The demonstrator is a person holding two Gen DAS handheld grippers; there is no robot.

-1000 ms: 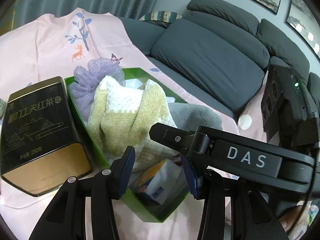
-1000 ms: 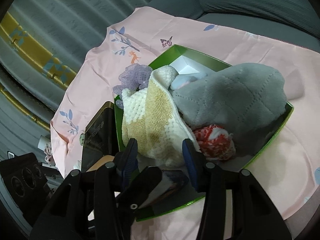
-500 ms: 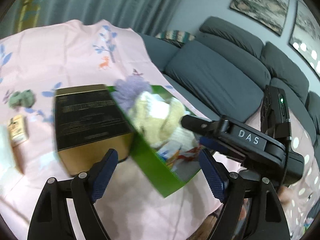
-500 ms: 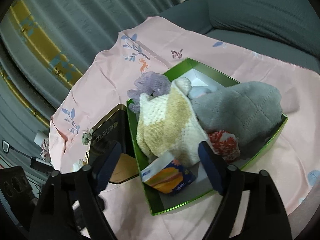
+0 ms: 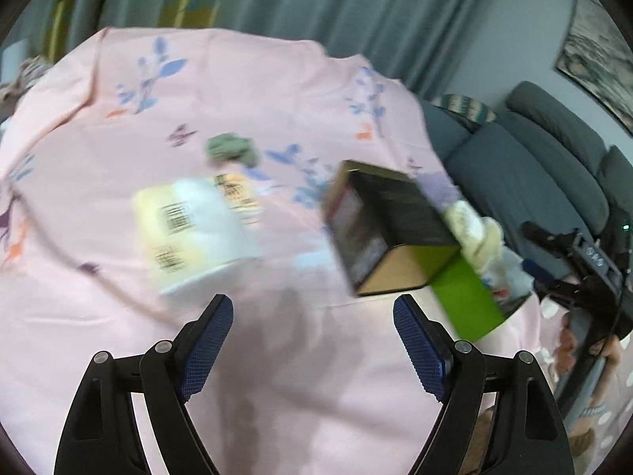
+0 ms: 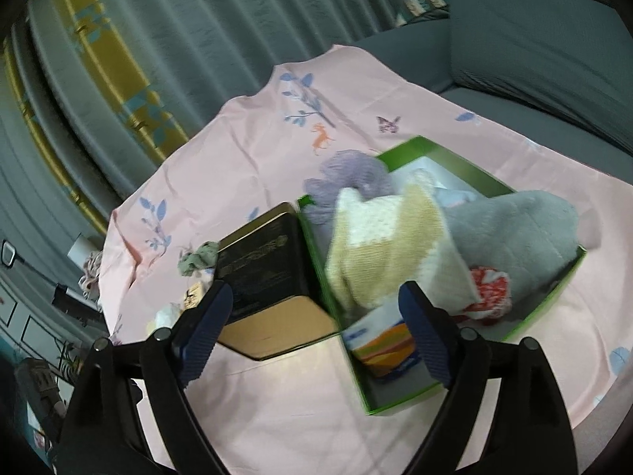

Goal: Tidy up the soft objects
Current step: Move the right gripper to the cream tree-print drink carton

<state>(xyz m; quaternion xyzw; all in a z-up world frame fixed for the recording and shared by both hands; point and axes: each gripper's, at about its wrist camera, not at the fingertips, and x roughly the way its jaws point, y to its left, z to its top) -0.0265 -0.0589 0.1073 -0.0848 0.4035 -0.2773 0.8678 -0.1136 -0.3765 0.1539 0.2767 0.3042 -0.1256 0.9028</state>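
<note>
Pink sheet (image 5: 277, 79) over sofa (image 6: 554, 59), curtains (image 6: 198, 39) behind.
Tin (image 6: 269, 277) touched green box (image 6: 474, 174); left gripper (image 5: 312, 328) spread, empty; right gripper (image 6: 314, 316) jaws opening, empty.

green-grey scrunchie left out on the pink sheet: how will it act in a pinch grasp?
The scrunchie looks like crumpled fabric, so probably floppy, light, and compressing flat between pads. It lies alone on the sheet, so it likely won't roll, though it may drag the loose cloth. Blur hides its elastic.
</note>
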